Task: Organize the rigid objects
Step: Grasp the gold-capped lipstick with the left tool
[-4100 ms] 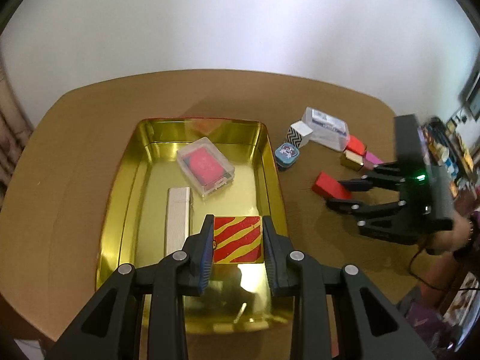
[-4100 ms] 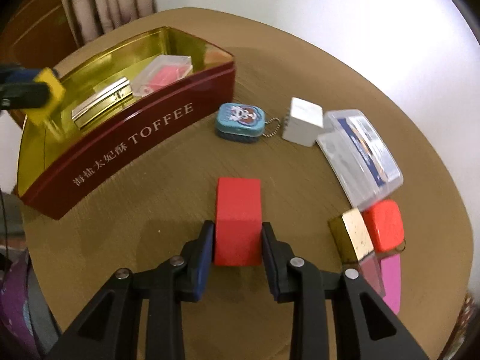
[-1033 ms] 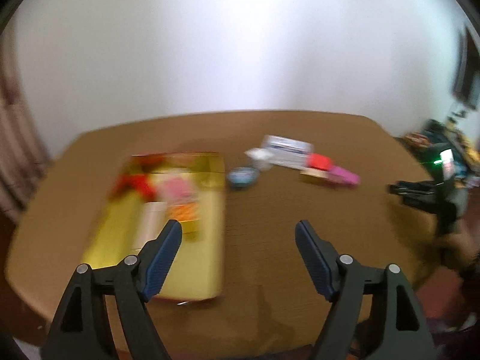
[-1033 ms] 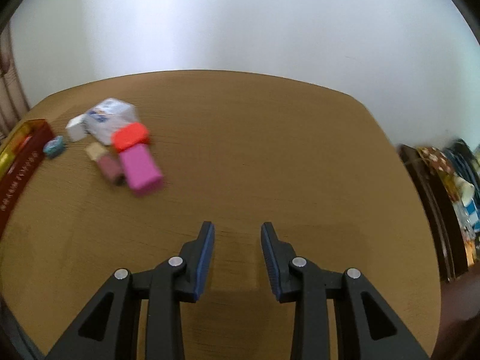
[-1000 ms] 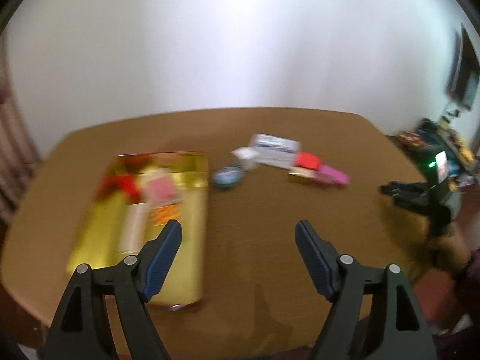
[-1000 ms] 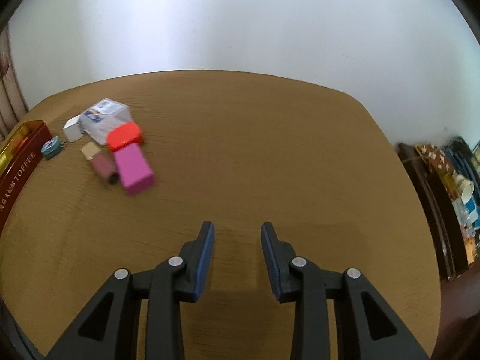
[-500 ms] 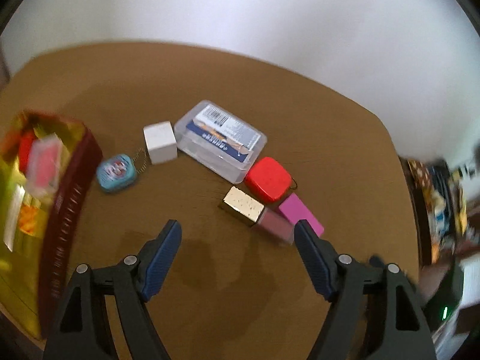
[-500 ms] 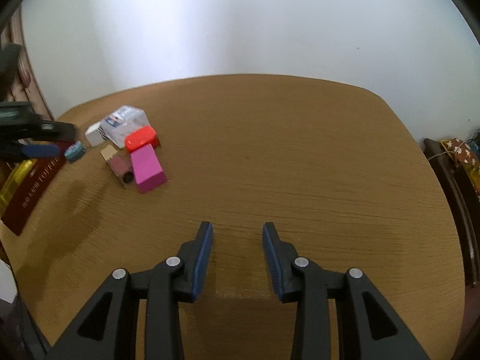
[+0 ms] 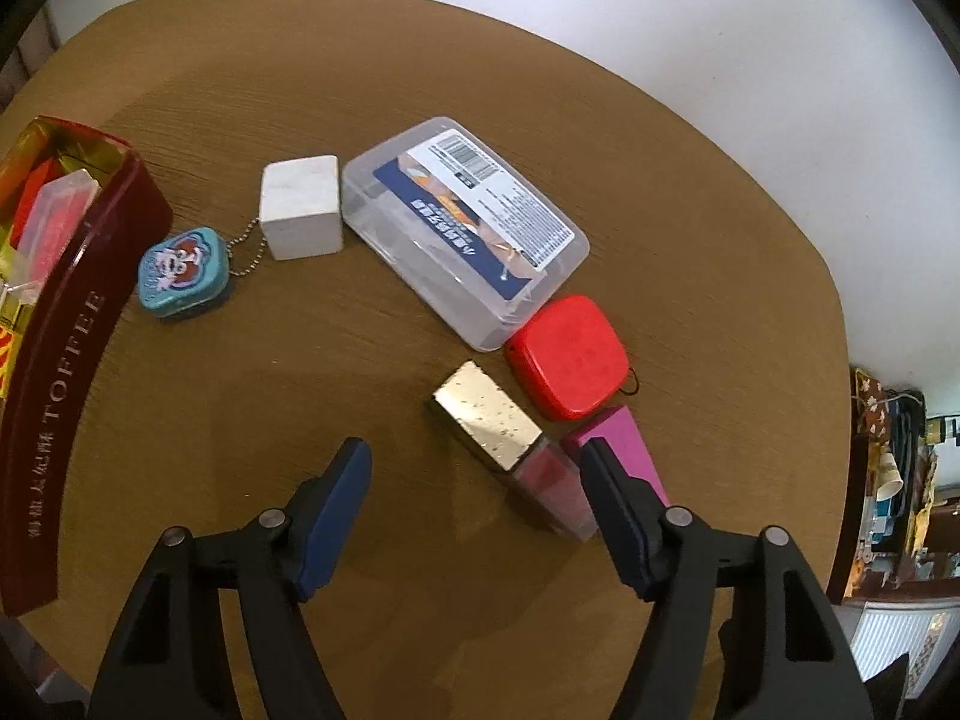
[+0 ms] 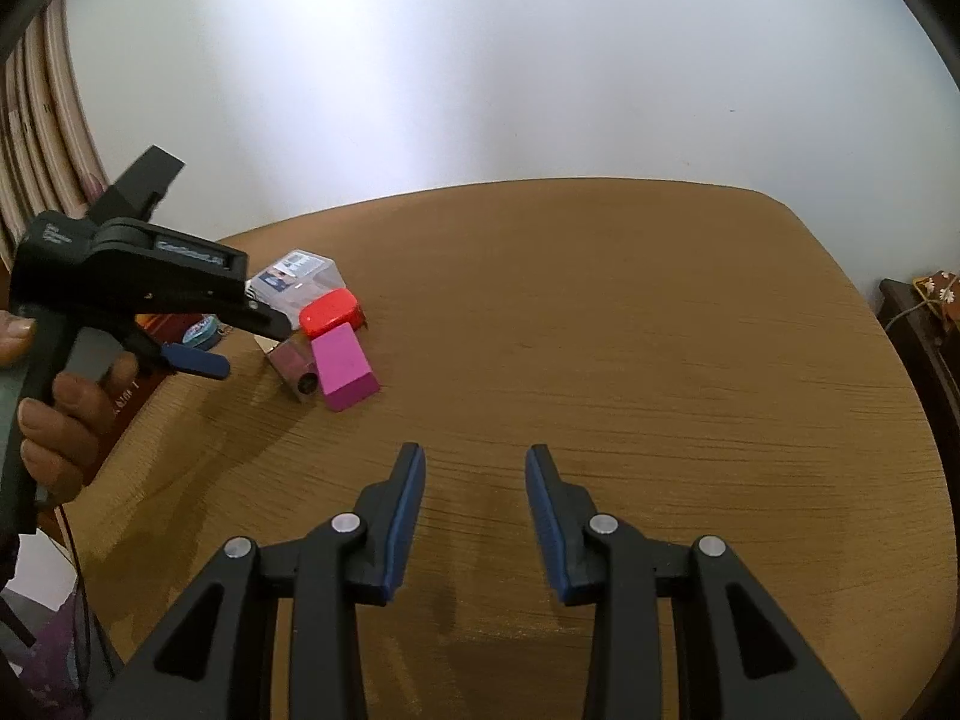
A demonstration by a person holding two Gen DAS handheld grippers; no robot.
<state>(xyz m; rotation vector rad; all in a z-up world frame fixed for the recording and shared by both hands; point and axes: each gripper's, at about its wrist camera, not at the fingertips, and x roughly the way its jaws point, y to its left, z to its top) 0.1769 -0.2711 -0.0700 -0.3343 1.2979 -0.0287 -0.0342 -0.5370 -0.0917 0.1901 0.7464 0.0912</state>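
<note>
The gold block (image 9: 487, 416) lies on the table (image 9: 300, 360), beside the pink block (image 9: 624, 456). My left gripper (image 9: 477, 501) hangs over it, fingers wide. My right gripper (image 10: 475, 501) waits far off, fingers partly apart, holding nothing.

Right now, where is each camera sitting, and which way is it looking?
Left wrist: sits on the left gripper, looking steeply down at the gold-capped bottle, red case, clear box and toffee tin; its own open jaws show.
Right wrist: sits on the right gripper, low over bare table, looking across toward the wall; its own open jaws show, plus the left hand.
Shared: pink block, red case, bottle, clear box.
</note>
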